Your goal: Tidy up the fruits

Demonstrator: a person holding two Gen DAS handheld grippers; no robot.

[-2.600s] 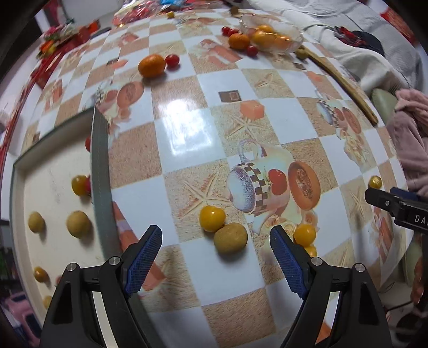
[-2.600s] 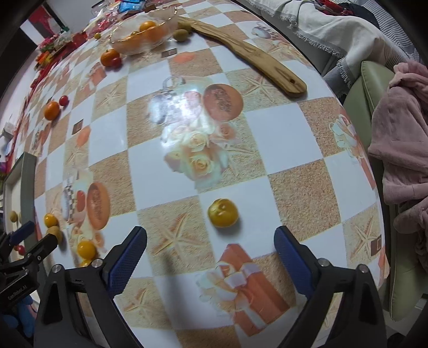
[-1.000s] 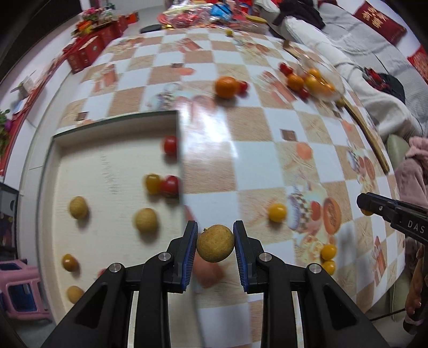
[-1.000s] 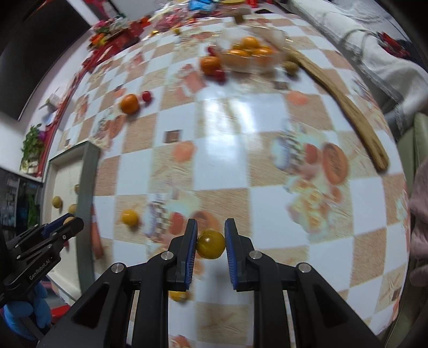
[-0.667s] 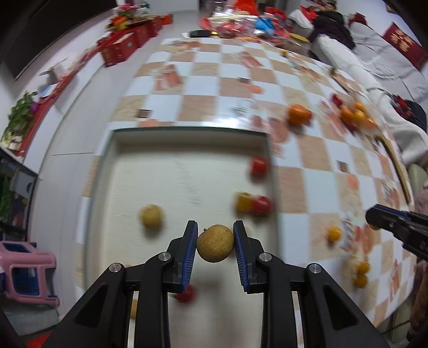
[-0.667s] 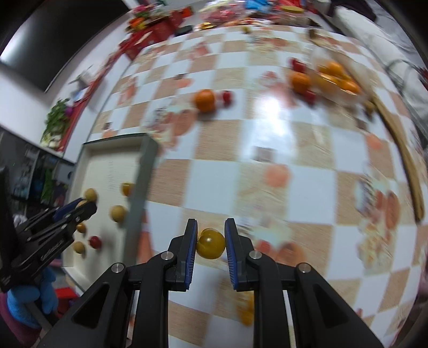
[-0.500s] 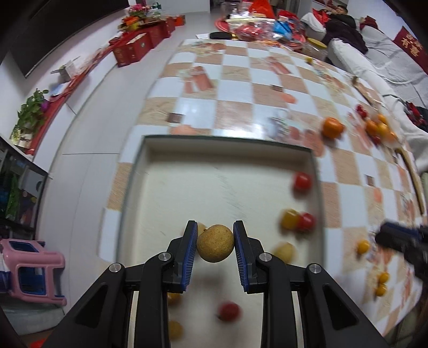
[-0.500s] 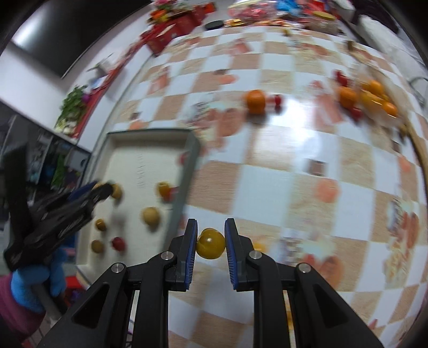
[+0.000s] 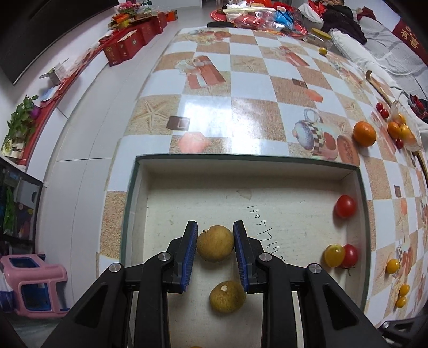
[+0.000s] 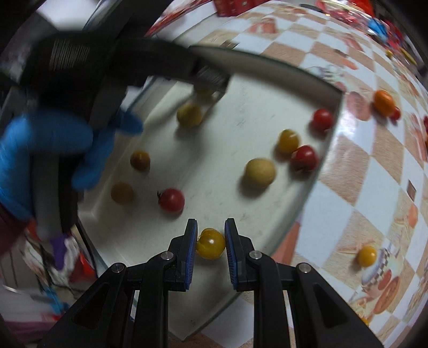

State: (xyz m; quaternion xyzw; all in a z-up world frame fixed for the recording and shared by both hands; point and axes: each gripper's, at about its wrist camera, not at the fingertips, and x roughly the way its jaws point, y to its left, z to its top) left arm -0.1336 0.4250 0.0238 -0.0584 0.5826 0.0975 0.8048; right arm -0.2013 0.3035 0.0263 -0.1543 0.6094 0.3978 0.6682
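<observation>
My left gripper (image 9: 215, 242) is shut on a brown longan (image 9: 214, 243) and holds it over the inside of the shallow white tray (image 9: 267, 214). Another longan (image 9: 226, 296) lies on the tray floor just below it. Red tomatoes (image 9: 345, 205) and a yellow one (image 9: 333, 255) lie at the tray's right side. My right gripper (image 10: 210, 242) is shut on a yellow cherry tomato (image 10: 210, 242), held over the near part of the same tray (image 10: 267, 214). The left gripper (image 10: 211, 77) shows blurred at upper left, held by a blue-gloved hand (image 10: 58, 144).
Loose yellow tomatoes (image 9: 392, 265) and an orange (image 9: 364, 133) lie on the checkered tablecloth right of the tray. A glass bowl of fruit (image 9: 404, 131) sits at the far right. Red boxes (image 9: 125, 45) and snack bags (image 9: 256, 16) lie beyond the table. A pink stool (image 9: 34, 286) stands left.
Both grippers closed on fruit from the table, then carried it left over the tray. The left one has moved deeper over the tray; the right one now hangs above the tray's near part.
</observation>
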